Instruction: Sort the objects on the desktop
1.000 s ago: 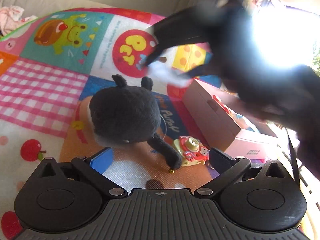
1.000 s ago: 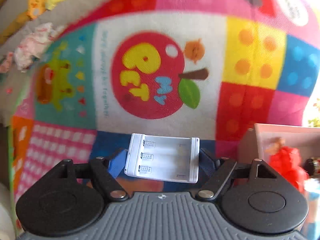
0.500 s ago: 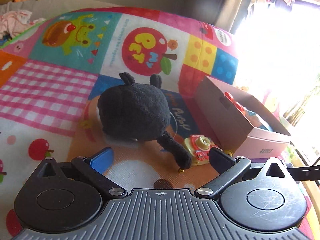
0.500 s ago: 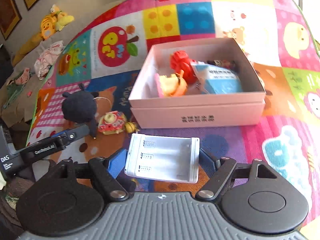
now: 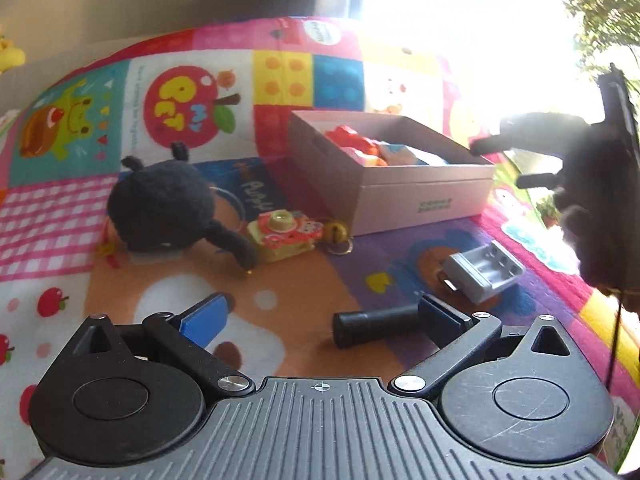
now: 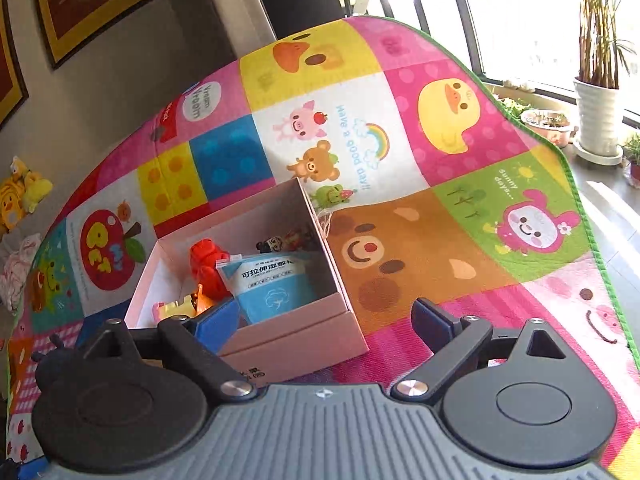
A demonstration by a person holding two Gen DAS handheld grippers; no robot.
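Both grippers gape, empty; battery holder [image 5: 483,271] lies flat, long axis slanting up-right.

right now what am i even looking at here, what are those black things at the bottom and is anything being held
Each black shape at the bottom is a hand-held two-finger gripper with a camera looking along its blue-padded fingers. One picture comes from the left gripper, the other from the right gripper. Neither holds anything: the left is open, and the right's jaws are opening with nothing between them. They work over a colourful cartoon play mat. On it sit a pink cardboard box already holding a red toy and a blue-and-white packet, a black plush toy, a small toy camera, a grey battery holder and a black cylinder.
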